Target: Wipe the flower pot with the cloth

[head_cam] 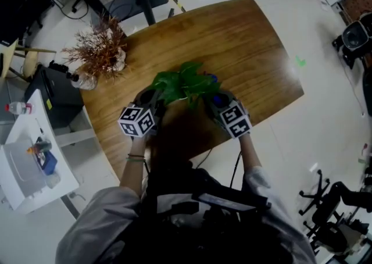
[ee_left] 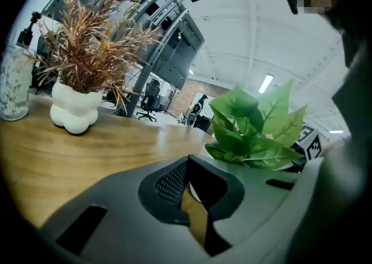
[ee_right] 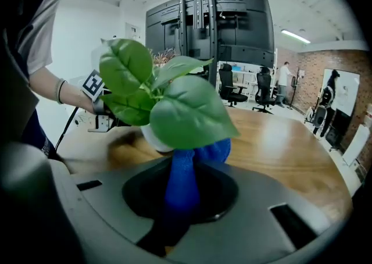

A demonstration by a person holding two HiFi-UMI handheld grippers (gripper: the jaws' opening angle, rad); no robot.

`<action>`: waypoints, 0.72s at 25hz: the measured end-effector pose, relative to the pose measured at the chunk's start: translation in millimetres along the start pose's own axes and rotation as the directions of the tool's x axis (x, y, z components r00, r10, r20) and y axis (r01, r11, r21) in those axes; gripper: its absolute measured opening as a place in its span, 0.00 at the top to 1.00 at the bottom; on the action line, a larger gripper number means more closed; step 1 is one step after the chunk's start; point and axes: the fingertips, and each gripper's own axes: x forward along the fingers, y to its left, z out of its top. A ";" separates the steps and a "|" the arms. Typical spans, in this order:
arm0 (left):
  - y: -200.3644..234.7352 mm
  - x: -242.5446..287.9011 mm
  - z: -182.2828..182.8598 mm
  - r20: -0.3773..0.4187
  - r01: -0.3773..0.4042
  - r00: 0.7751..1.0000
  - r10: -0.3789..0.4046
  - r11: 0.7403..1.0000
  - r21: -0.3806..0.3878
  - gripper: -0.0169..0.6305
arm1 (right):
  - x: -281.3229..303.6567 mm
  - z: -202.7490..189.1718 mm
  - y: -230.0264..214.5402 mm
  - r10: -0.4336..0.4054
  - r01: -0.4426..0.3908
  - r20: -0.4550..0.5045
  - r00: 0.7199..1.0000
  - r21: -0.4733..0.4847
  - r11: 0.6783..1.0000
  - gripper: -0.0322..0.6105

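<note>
**Item: flower pot** (ee_right: 152,137), white, with green leaves. It stands near the middle of the wooden table (head_cam: 244,42), between both grippers.

**Left gripper** (ee_left: 193,180): jaws drawn to a narrow slit. A white sliver of the pot's edge shows in the gap, so it seems to be pinching the rim to steady the pot.

**Right gripper** (ee_right: 185,190): jaws closed on the blue cloth (ee_right: 212,151), with the bunched end pressed to the pot wall under the leaves.

**Step in hand:** judged to be wiping under way, cloth in contact.

**Next move calls for:** sweeping the cloth round the wall while the other side stays braced, keeping clear of the leaves.

**Also present:** dried plant in white vase (ee_left: 72,111), well apart.
</note>
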 end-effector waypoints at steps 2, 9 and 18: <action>2.0 -4.3 2.2 0.007 0.014 1.000 -0.014 0.999 -0.032 0.96 | 6.3 15.5 -5.3 0.017 -0.016 0.036 0.999 -0.012 1.000 0.85; -12.6 -2.1 -10.9 -0.051 0.074 0.996 -0.075 0.997 -0.023 0.96 | 21.4 34.6 17.6 0.186 -0.182 0.048 0.981 -0.068 0.981 0.85; 3.8 34.5 8.1 0.040 0.111 0.993 -0.109 0.991 -0.076 0.96 | 22.2 19.0 57.5 0.197 -0.197 0.006 0.980 -0.053 0.979 0.85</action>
